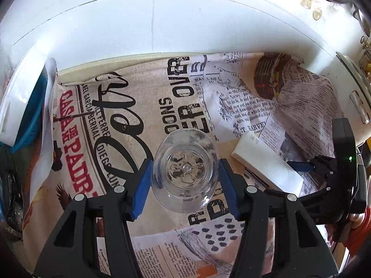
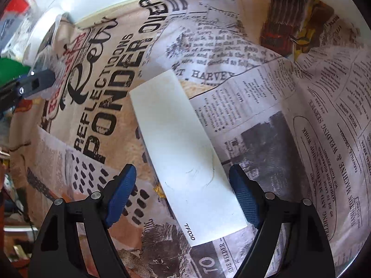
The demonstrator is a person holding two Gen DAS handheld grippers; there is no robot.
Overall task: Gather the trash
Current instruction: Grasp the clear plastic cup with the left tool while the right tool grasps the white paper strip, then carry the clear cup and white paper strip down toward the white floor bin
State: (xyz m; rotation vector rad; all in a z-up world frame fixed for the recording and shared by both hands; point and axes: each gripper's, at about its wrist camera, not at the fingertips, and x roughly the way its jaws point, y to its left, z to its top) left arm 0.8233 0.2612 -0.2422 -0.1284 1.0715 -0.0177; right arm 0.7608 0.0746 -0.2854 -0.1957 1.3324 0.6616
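Blue-padded left gripper [image 1: 184, 180] clamps a clear plastic bottle [image 1: 185, 171], base facing the camera, above the newsprint tablecloth [image 1: 139, 106]. Right gripper [image 2: 183, 197] spread wide, straddling a white paper strip [image 2: 180, 153] lying flat on the cloth, pads not touching.

White box [image 2: 183, 153] (flat) between open tongs [image 2: 183, 194]

Clear plastic bottle [image 1: 185, 170], white box [image 2: 185, 159], newsprint-patterned cloth [image 2: 111, 106] — black, red lettering on beige
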